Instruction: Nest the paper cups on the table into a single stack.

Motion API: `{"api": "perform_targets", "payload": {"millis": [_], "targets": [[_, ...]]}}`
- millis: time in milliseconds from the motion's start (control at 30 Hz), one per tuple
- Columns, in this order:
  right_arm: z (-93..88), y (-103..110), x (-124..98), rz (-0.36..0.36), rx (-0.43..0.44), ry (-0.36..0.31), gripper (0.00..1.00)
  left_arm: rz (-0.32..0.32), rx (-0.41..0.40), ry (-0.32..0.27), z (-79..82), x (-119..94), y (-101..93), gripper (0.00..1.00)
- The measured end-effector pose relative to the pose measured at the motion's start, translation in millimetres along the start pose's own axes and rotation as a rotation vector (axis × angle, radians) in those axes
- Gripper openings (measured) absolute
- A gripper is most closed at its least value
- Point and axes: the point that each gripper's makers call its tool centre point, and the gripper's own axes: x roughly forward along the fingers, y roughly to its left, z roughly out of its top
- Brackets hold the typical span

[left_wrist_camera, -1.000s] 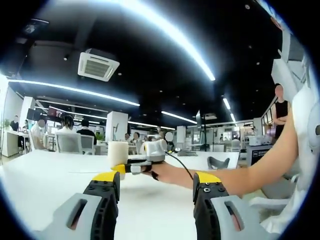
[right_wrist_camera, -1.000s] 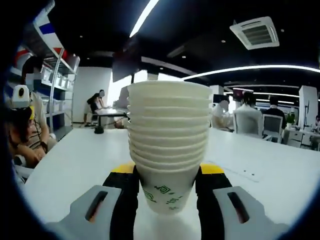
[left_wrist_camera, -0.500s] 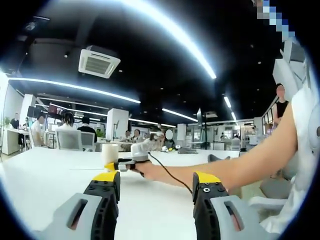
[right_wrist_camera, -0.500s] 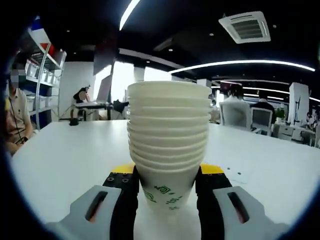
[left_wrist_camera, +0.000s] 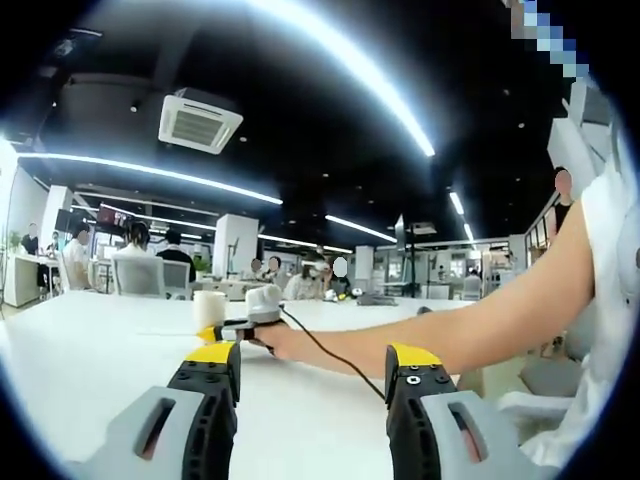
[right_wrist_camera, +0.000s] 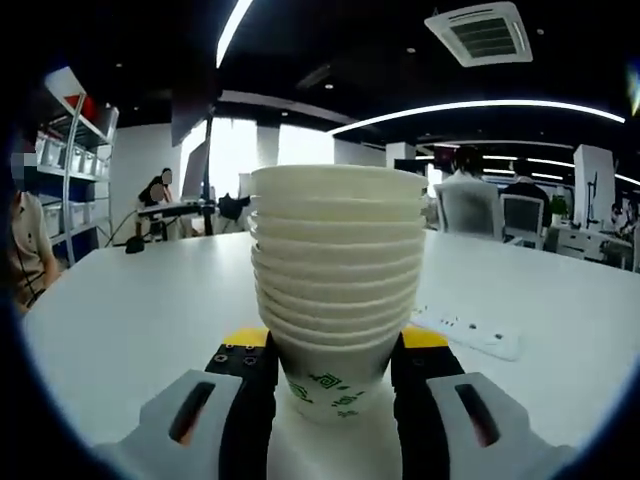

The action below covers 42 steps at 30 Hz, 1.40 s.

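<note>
- The stack of paper cups (right_wrist_camera: 335, 285) stands upright between the jaws of the right gripper (right_wrist_camera: 335, 385), which pinch the bottom cup from both sides; that cup carries a green pattern, partly cut off by the jaws.
- The foot of the stack is hidden behind the jaws, so whether it rests on the white table (right_wrist_camera: 130, 330) or hangs just above it cannot be told.
- In the left gripper view the same stack (left_wrist_camera: 209, 309) appears small and far across the table (left_wrist_camera: 80, 350), at the front of the right gripper (left_wrist_camera: 225, 330); the separate cup rims are too small to make out there.
- A person's bare arm (left_wrist_camera: 450, 325) reaches in from the right edge to that gripper, with a dark cable (left_wrist_camera: 320, 345) trailing beside it; the shoulder is cut off at the edge.
- The left gripper (left_wrist_camera: 313, 385) has its jaws spread with nothing between them, low over the table.
- A white power strip (right_wrist_camera: 470, 335) lies on the table just right of the stack, its near end hidden behind the cups.
- Seated people and chairs beyond the table are blurred.
</note>
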Motion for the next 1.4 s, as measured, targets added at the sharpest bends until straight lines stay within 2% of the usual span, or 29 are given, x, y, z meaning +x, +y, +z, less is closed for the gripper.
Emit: {"api": "perform_targets", "payload": {"millis": [233, 400, 533, 600, 700, 767, 833, 967, 1133, 1233, 1333, 1400], "targets": [[1.9, -5.2, -7.3, -0.014, 0.021, 0.02, 0.54, 0.022, 0.0, 0.0, -2.1, -1.6, 4.1, 0.62], [9.4, -5.7, -42.8, -0.037, 0.037, 0.002, 0.63, 0.066, 0.011, -0.005, 1.4, -5.4, 13.9, 0.63], [23.4, 2.3, -89.4, -0.07, 0.048, -0.056, 0.69, 0.106, -0.001, -0.008, 2.0, -8.6, 21.8, 0.64], [27.8, 11.2, -120.0, -0.09, -0.011, -0.057, 0.71, 0.143, 0.021, -0.01, 4.3, -11.0, 25.9, 0.65], [36.4, 35.3, -160.5, -0.087, -0.006, -0.077, 0.73, 0.168, 0.038, -0.004, 4.7, -11.5, 28.6, 0.68], [40.0, 55.5, -187.1, -0.088, -0.043, -0.091, 0.72, 0.182, 0.048, 0.006, 4.0, -10.4, 30.2, 0.69], [46.7, 79.2, -216.5, -0.088, -0.043, -0.138, 0.72, 0.191, 0.058, 0.016, 3.3, -10.0, 31.0, 0.71], [51.8, 100.5, -252.7, -0.105, -0.052, -0.181, 0.71, 0.205, 0.069, 0.015, 4.9, -12.1, 32.0, 0.71], [46.7, 121.6, -304.9, -0.163, -0.038, -0.227, 0.71, 0.236, 0.074, 0.0, 8.1, -16.7, 36.3, 0.7], [45.0, 131.8, -326.0, -0.187, -0.037, -0.243, 0.7, 0.263, 0.077, -0.026, 14.0, -21.3, 39.9, 0.71], [42.0, 134.2, -346.5, -0.23, -0.036, -0.249, 0.7, 0.273, 0.072, -0.043, 17.4, -22.8, 41.4, 0.71], [34.3, 132.6, -366.4, -0.268, 0.01, -0.255, 0.7, 0.274, 0.078, -0.037, 15.7, -21.8, 40.7, 0.72]]}}
